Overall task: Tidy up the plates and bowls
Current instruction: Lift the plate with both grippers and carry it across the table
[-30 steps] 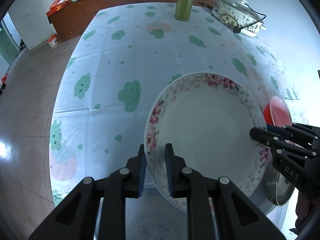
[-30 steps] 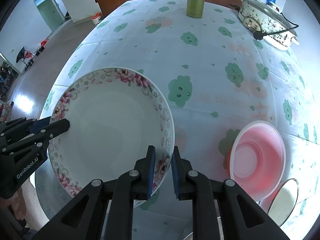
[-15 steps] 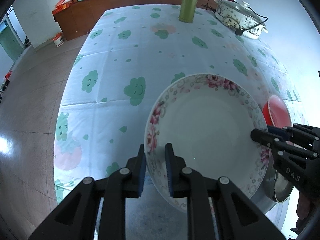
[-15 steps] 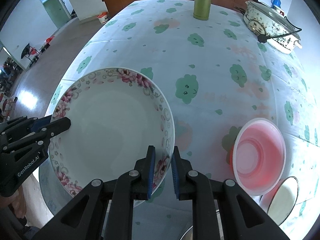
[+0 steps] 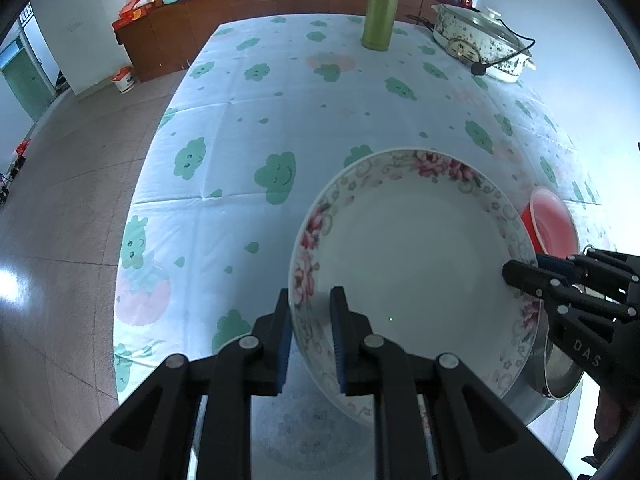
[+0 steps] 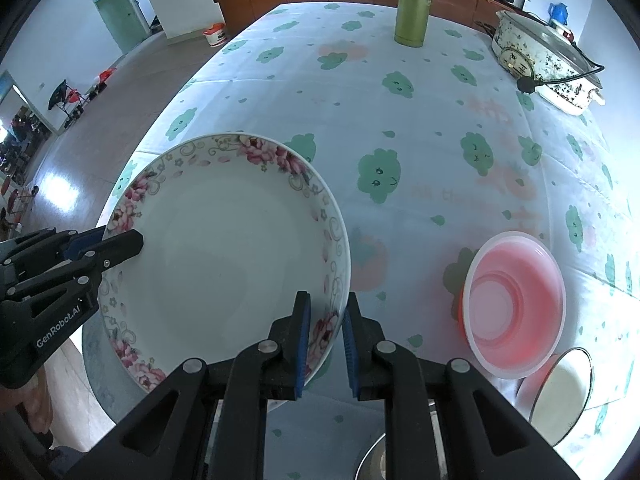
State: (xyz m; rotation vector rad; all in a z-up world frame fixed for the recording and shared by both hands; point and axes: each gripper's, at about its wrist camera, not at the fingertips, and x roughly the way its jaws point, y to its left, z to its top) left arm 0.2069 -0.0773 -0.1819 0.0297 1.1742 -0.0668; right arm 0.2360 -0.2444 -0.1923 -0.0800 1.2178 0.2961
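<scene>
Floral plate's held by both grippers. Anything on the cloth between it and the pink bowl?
Nothing visible. In the right wrist view the floral plate and the pink bowl are separated only by bare tablecloth. The white enamel bowl sits beyond the pink one, not between.

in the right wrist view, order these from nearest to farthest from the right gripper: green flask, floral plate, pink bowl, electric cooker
1. floral plate: its rim sits between the fingers of the right gripper, body spreading left.
2. pink bowl: on the tablecloth, to the right.
3. electric cooker: far right side of the table.
4. green flask: upright near the far end, about centre.

The last two are close, though the flask stands a bit further back.
</scene>
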